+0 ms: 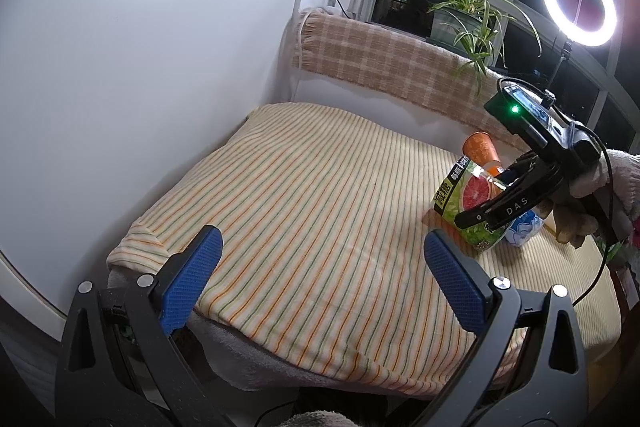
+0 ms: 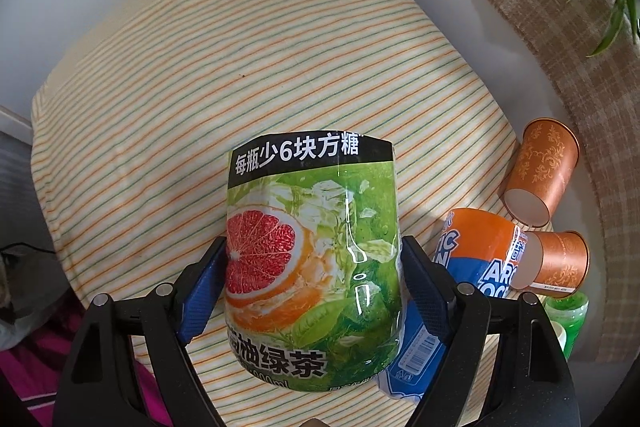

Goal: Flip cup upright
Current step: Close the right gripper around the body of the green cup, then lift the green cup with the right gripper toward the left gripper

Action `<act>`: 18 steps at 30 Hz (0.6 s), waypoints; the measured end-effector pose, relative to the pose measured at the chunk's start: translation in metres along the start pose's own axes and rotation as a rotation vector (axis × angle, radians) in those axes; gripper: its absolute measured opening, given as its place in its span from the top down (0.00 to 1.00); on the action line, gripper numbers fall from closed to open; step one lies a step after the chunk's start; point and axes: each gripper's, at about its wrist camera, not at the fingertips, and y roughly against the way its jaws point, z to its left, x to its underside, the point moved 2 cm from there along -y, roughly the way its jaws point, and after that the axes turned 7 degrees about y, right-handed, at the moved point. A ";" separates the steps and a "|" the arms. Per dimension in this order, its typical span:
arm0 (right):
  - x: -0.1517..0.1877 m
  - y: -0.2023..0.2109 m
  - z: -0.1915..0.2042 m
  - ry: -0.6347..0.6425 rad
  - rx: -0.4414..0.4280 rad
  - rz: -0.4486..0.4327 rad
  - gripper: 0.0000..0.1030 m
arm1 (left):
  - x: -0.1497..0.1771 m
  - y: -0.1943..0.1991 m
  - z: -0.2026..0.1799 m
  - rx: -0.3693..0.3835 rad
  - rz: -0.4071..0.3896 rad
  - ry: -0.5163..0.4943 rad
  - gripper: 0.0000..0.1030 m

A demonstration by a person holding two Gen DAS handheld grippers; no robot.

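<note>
A green cup (image 2: 312,267) with a grapefruit picture and Chinese text sits between the blue pads of my right gripper (image 2: 314,287), which is shut on its sides. Its black band is at the far end. In the left wrist view the same cup (image 1: 466,203) is tilted just above the striped cloth (image 1: 320,207), with the right gripper (image 1: 504,207) around it. My left gripper (image 1: 320,275) is open and empty over the cloth's near edge, well left of the cup.
Two orange paper cups (image 2: 540,175) (image 2: 560,263) and an orange and blue cup (image 2: 476,251) lie on their sides at the right. A green bottle (image 2: 566,311) is beside them. A plaid blanket (image 1: 392,63), a plant (image 1: 464,15) and a ring light (image 1: 580,3) stand behind.
</note>
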 end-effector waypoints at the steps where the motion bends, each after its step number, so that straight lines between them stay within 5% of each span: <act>1: 0.002 0.003 -0.001 -0.004 0.001 -0.012 0.20 | 0.000 0.000 0.000 0.000 0.000 -0.002 0.01; 10: 0.034 0.051 -0.006 -0.060 -0.030 -0.174 0.20 | -0.001 -0.002 -0.013 0.009 -0.001 -0.023 0.01; 18: 0.095 0.105 -0.017 -0.226 -0.109 -0.364 0.20 | 0.001 -0.005 -0.037 0.046 0.008 -0.062 0.01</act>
